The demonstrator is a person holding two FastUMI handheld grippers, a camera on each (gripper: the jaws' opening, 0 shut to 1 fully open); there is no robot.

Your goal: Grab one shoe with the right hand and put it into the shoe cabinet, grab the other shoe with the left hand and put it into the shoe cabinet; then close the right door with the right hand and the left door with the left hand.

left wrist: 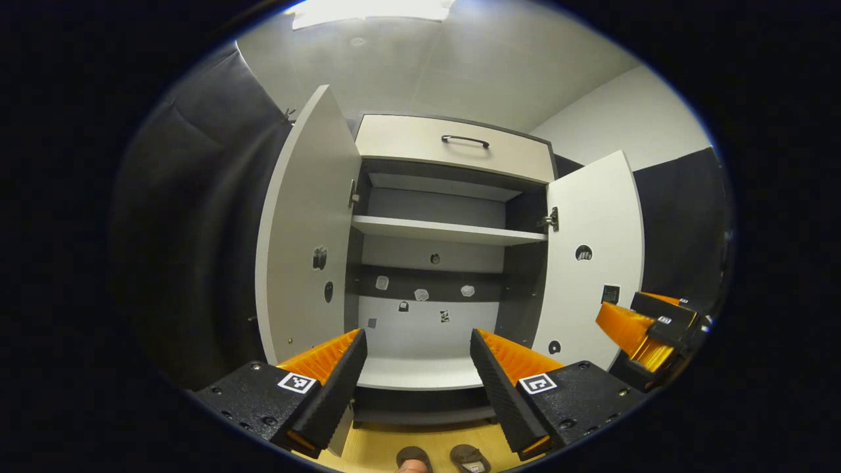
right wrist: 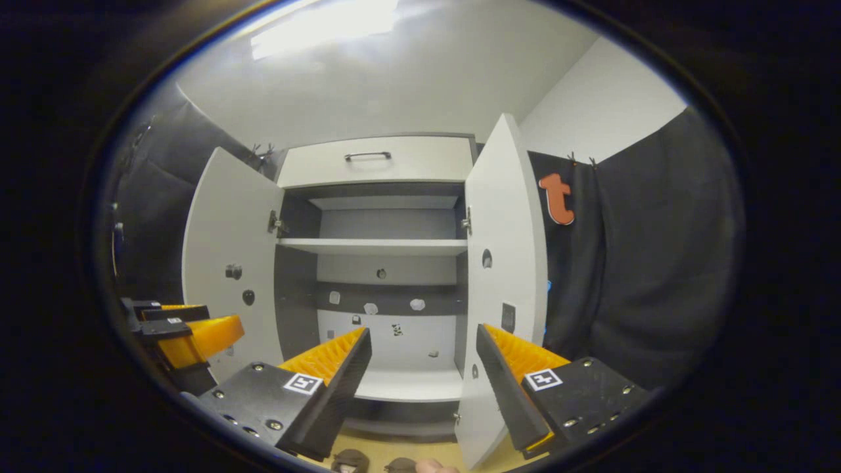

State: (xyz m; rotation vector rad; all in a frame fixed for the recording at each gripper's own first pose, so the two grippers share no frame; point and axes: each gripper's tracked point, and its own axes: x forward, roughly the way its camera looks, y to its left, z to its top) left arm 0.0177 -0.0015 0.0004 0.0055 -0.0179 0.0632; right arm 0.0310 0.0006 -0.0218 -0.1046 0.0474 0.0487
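Observation:
The shoe cabinet (left wrist: 453, 148) stands ahead with both doors swung wide, its left door (left wrist: 305, 230) and right door (left wrist: 594, 256) showing in the left gripper view. Two brown shoes (left wrist: 470, 456) lie side by side on the wooden floor just below my left gripper (left wrist: 417, 378), which is open and empty. In the right gripper view the cabinet (right wrist: 381, 161) and its right door (right wrist: 502, 276) are close; the shoes (right wrist: 351, 461) peek in at the bottom edge. My right gripper (right wrist: 420, 378) is open and holds nothing. Each gripper appears at the other's side edge.
Inside the cabinet a middle shelf (left wrist: 447, 230) and a bottom shelf (left wrist: 420, 371) are bare. A drawer with a dark handle (left wrist: 465, 140) tops the cabinet. Black cloth hangs on both sides. A toe of the person (left wrist: 412, 465) shows by the shoes.

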